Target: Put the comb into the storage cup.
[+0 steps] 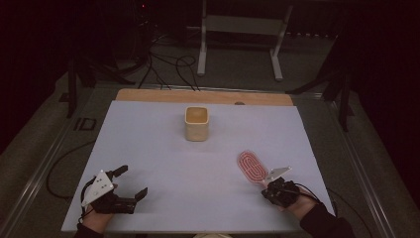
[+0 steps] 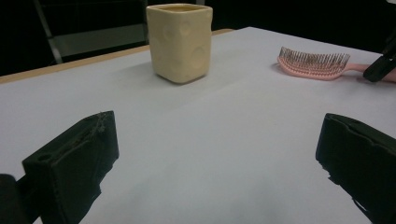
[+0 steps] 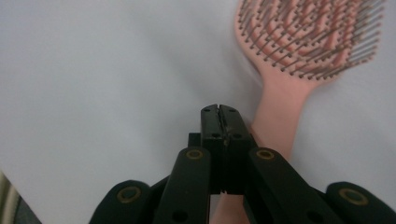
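A pink hairbrush (image 1: 250, 165) lies bristles up on the white table sheet (image 1: 163, 148) at the right. Its handle runs toward the person and passes under my right gripper (image 1: 264, 182). In the right gripper view the brush head (image 3: 308, 37) is at the upper right, and my right gripper (image 3: 219, 110) has its jaws pressed together with nothing between them, just left of the handle. A cream, squarish cup (image 1: 197, 124) stands upright at mid-table. My left gripper (image 1: 131, 182) rests open at the near left. In the left gripper view my left gripper (image 2: 217, 140) faces the cup (image 2: 180, 42) and the brush (image 2: 313, 63).
A bare wooden strip (image 1: 203, 96) edges the far side of the table. Beyond it are cables on the floor and a white stand (image 1: 240, 29). Broad free sheet lies between the two grippers and around the cup.
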